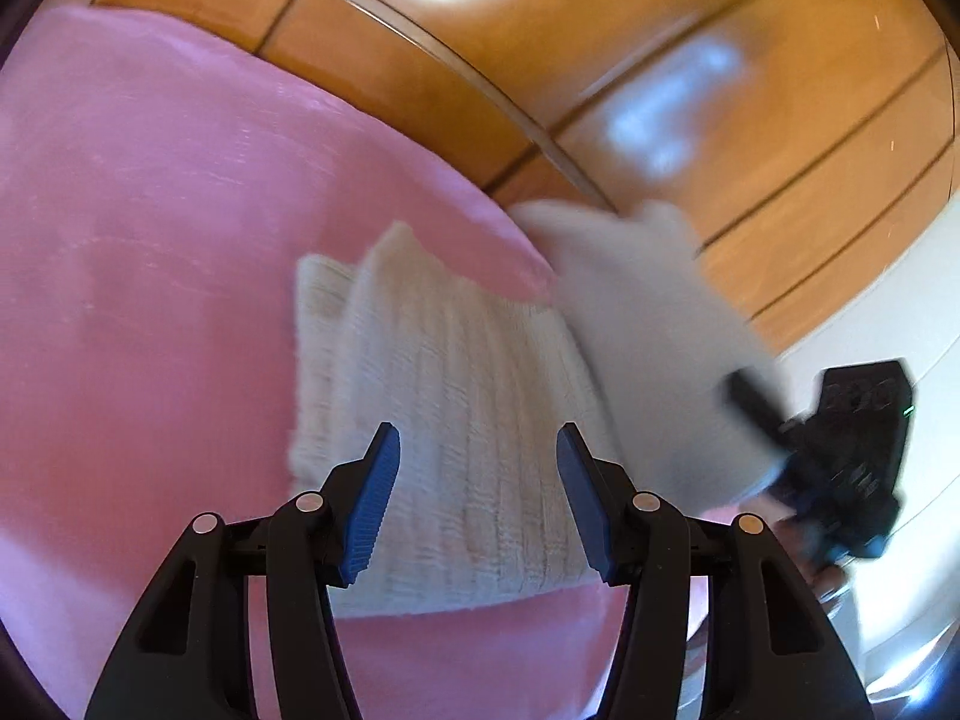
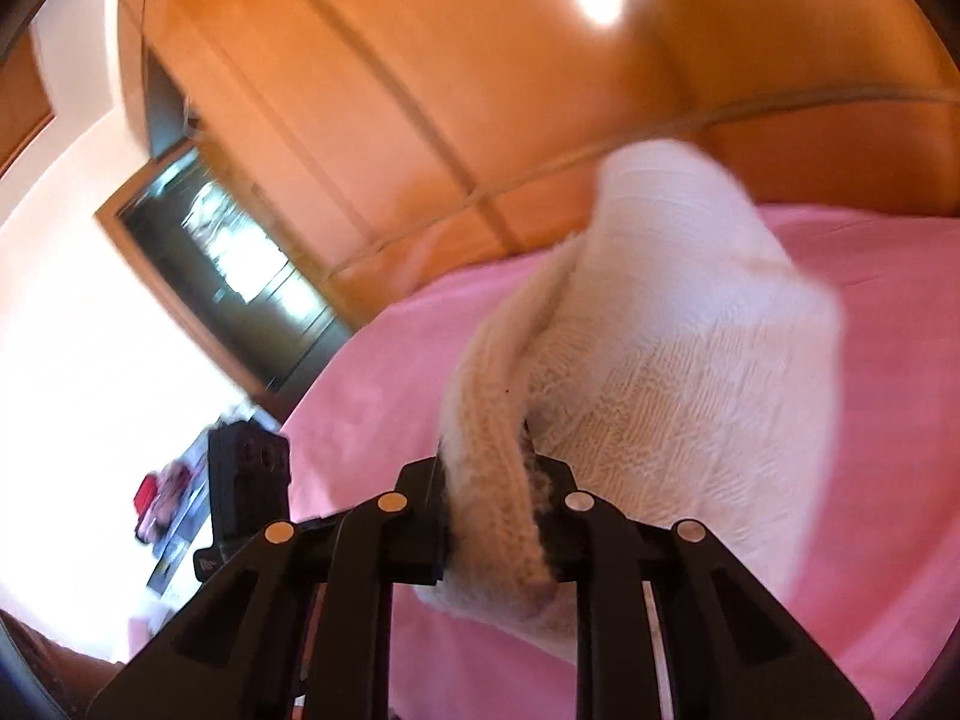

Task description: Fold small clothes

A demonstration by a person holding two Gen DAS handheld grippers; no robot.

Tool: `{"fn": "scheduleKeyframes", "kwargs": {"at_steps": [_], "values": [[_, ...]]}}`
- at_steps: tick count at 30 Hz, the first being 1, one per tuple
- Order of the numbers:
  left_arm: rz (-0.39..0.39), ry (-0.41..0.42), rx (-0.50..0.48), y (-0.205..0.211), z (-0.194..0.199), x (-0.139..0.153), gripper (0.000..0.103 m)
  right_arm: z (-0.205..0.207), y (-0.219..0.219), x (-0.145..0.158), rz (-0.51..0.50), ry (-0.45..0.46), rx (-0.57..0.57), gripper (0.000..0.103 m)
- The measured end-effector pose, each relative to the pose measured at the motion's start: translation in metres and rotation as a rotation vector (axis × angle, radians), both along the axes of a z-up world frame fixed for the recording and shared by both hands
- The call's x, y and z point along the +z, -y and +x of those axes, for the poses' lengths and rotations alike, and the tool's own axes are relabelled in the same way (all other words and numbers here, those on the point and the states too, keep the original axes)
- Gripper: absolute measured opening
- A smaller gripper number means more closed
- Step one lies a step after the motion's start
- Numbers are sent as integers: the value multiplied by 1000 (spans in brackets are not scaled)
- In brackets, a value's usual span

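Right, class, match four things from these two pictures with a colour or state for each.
Things:
1 left gripper
2 right gripper
3 blanket
4 sock

States:
A pink, spread out
B white, ribbed, one end lifted
C fingers apart, nothing between them
D fingers clamped on a cuff

Pairs: 1-C, 2-D, 3-A, 4-B

Bed point(image 1: 150, 240) covered in pink fleece blanket point(image 2: 870, 420), smooth, few creases. White ribbed knit sock point(image 1: 444, 420) lies flat on blanket near its edge, cuff end toward far side. Second white sock point(image 2: 690, 360) lifted off blanket at one end, rest blurred; contact with blanket unclear. Wooden wardrobe panels behind bed.
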State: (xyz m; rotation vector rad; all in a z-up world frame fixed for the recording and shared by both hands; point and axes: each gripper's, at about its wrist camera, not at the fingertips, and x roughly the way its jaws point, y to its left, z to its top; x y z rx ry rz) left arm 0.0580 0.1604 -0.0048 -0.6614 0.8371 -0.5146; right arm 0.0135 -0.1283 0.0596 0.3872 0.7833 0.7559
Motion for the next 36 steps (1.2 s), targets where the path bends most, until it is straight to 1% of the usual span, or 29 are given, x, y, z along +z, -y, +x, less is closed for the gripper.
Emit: {"fn": "scheduleKeyframes", "kwargs": {"at_steps": [1, 3, 5, 6, 7, 8, 10, 11, 12, 13, 16, 18, 19, 21, 24, 26, 28, 30, 31, 32, 33, 34, 36], "values": [[-19, -5, 7, -6, 0, -1, 53, 3, -23, -9, -30, -12, 35, 16], [-77, -26, 13, -18, 2, -6, 53, 5, -53, -28, -93, -29, 87, 16], [-110, -45, 9, -22, 5, -9, 55, 5, -77, -47, -169, -38, 107, 16], [-119, -51, 6, -22, 7, -10, 57, 4, -86, -54, -209, -26, 112, 17], [-122, -53, 2, -22, 8, -10, 58, 2, -90, -57, -224, -14, 117, 23], [-126, -54, -5, -22, 11, -9, 58, 0, -93, -58, -225, -1, 128, 35], [-135, -58, -22, -16, 17, -9, 58, -9, -93, -54, -205, 33, 143, 53], [-135, -62, -28, -12, 19, -9, 59, -14, -90, -50, -196, 46, 146, 55], [-135, -68, -37, -8, 21, -8, 64, -19, -89, -47, -186, 53, 149, 60], [-137, -73, -42, -11, 26, -10, 66, -24, -81, -41, -170, 59, 150, 64], [-140, -91, -57, -3, 31, -10, 67, -43, -53, -29, -152, 82, 137, 65], [-141, -85, -71, 2, 34, -6, 68, -53, -35, -29, -165, 88, 105, 65], [-137, -84, -80, 1, 34, -5, 69, -57, -20, -30, -190, 91, 69, 66], [-108, -95, -104, 10, 41, -4, 73, -61, -1, -36, -223, 84, 9, 67], [-31, -125, -119, 23, 49, -5, 73, -63, 33, -46, -235, 51, -86, 67], [-11, -155, -136, 32, 56, -11, 73, -64, 42, -52, -237, 33, -129, 67], [16, -178, -132, 40, 60, -17, 65, -69, 47, -51, -239, 30, -147, 66], [71, -171, -127, 45, 61, -17, 26, -65, 44, -54, -241, 32, -157, 62], [88, -156, -127, 47, 60, -16, 23, -66, 42, -54, -238, 32, -151, 59], [85, -135, -117, 46, 57, -13, 20, -67, 40, -54, -242, 34, -145, 59], [92, -107, -102, 44, 53, -8, 18, -69, 36, -54, -258, 41, -137, 58], [116, -71, -89, 41, 46, -2, 18, -72, 28, -55, -281, 52, -115, 57], [154, -36, -54, 35, 35, 6, 18, -76, 17, -58, -308, 58, -71, 56]]}}
